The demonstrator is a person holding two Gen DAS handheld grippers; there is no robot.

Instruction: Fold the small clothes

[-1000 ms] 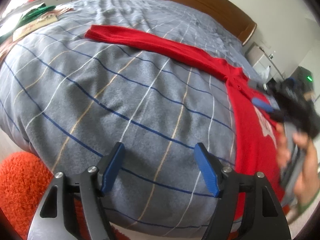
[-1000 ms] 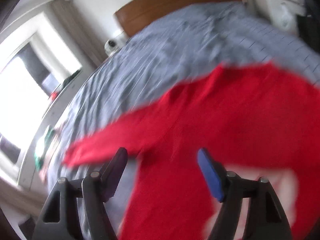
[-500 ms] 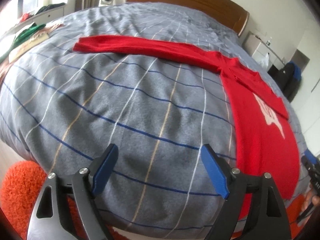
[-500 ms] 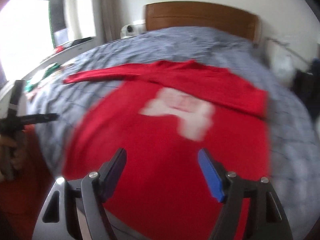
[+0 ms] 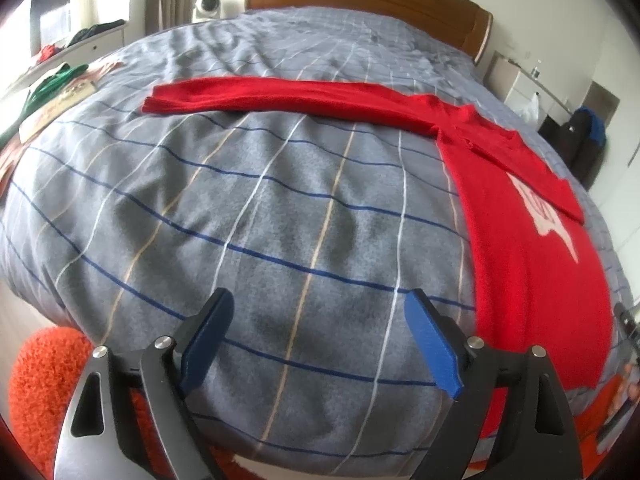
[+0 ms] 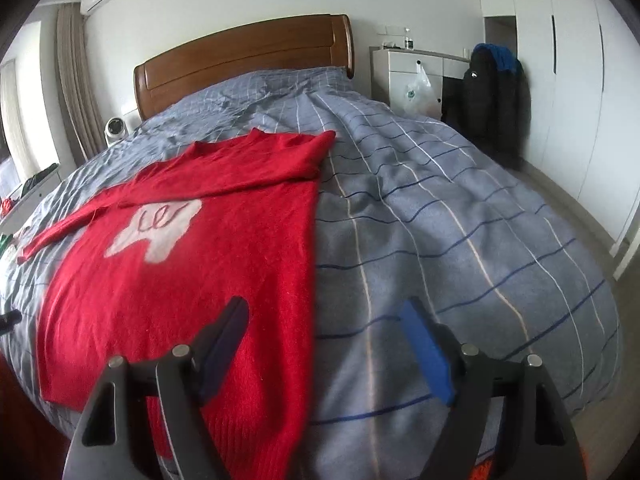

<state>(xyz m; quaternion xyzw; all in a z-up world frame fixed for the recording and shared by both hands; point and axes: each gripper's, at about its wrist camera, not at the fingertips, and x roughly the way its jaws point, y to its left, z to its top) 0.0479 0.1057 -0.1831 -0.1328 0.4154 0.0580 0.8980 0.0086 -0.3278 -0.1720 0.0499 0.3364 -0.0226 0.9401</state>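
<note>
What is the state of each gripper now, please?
Left gripper: open, just opened wider, nothing between jaws.
Right gripper: open, holding nothing.

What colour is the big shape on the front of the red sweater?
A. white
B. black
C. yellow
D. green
A. The patch in the middle of the red sweater is white, with a few red lines drawn across it, as the right wrist view shows.
</note>
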